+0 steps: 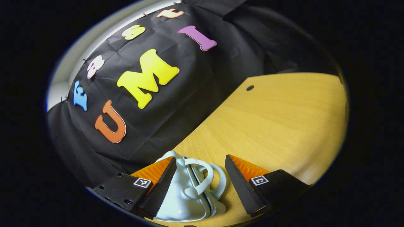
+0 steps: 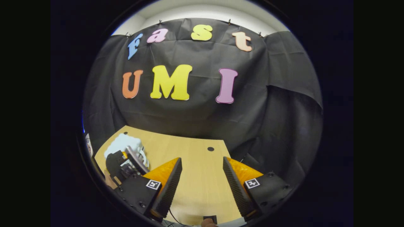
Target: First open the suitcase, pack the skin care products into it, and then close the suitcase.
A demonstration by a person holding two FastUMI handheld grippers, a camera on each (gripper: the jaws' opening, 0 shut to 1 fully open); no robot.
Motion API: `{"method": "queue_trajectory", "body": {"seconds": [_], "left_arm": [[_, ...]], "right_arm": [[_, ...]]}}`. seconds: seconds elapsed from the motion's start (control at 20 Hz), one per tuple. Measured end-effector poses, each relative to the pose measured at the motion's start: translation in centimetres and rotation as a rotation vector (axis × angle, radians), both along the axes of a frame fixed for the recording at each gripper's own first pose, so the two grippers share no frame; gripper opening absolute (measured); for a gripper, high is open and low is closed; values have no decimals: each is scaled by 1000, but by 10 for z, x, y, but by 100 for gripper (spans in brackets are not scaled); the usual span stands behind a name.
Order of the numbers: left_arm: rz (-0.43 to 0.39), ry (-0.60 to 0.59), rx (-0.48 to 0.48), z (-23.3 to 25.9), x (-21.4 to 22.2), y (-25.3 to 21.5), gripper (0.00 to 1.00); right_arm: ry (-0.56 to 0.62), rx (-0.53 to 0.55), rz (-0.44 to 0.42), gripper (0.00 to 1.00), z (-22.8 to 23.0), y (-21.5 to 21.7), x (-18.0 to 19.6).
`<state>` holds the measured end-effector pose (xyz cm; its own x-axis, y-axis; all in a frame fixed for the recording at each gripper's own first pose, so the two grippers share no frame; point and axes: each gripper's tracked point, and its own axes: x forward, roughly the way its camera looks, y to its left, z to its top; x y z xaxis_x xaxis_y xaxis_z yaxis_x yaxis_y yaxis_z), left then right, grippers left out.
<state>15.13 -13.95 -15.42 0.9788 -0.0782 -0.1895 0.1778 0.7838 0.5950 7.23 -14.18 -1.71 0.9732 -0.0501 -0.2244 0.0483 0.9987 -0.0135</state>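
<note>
Left tool (image 1: 200, 176) fingers apart, straddling the pale blue suitcase (image 1: 186, 192); no clamp, can't tell if the left finger touches it. Suitcase is shut, handle up, on the desk (image 1: 277, 126) near the wall. Right tool (image 2: 202, 176) apart over bare desk, suitcase well off to its left.

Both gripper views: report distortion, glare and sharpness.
Left gripper view: strong fisheye bending, tilted horizon, soft sheen on the light wooden table, pale blue hard-shell suitcase sharp between the open tongs. Right gripper view: table edge curved, lighting even, suitcase small, slightly soft.
</note>
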Motion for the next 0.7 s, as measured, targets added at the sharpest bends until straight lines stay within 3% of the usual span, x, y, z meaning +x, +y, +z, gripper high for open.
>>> {"method": "queue_trajectory", "body": {"seconds": [0.15, 0.3, 0.55, 0.7], "left_arm": [[-7, 18, -213, 48, -32, 14, 98], [57, 50, -392, 83, -56, 56, 98], [193, -78, -487, 145, -72, 144, 98], [226, -120, -569, 169, -72, 172, 99]], "right_arm": [[-67, 47, -36, 78, 29, 12, 1], [-105, 100, -41, 77, 43, 39, 1], [-115, 99, 17, 77, 46, 104, 3], [-110, 91, 55, 78, 48, 134, 6]]}}
